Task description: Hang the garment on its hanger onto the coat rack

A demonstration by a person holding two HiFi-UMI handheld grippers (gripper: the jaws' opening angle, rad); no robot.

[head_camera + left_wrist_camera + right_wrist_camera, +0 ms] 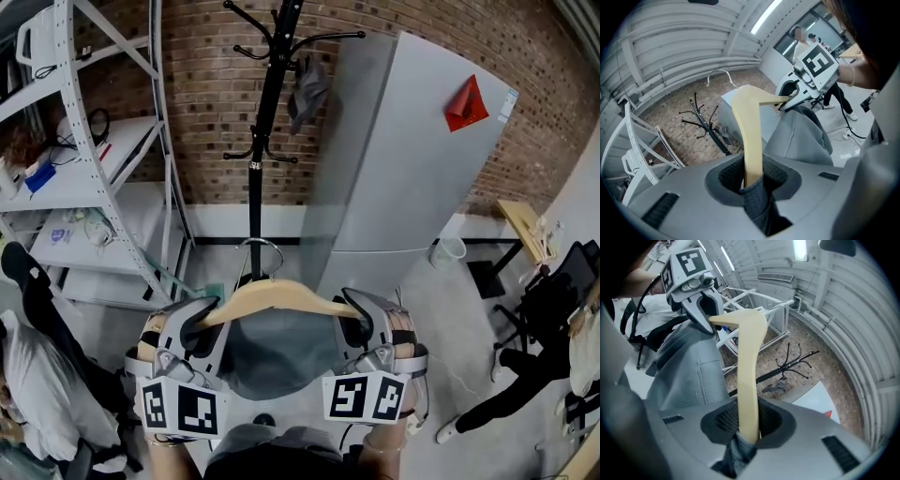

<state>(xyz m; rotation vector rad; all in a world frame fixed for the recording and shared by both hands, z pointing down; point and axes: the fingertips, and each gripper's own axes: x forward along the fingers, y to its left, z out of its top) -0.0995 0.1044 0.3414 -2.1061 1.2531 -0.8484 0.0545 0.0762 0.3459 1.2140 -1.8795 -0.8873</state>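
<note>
A pale wooden hanger (272, 298) with a metal hook (260, 246) carries a grey garment (277, 352) and is held level in front of me. My left gripper (192, 328) is shut on the hanger's left arm (749, 140) together with the grey cloth. My right gripper (361, 328) is shut on the hanger's right arm (749, 385) in the same way. The black coat rack (267, 112) stands ahead against the brick wall, beyond the hook. A dark rag (307, 92) hangs on one of its pegs.
A white metal shelf unit (103, 150) with small items stands at the left. A grey panel (403, 159) with a red triangle leans on the wall at the right. A person in dark trousers (525, 375) is at the right, another at the lower left (37, 375).
</note>
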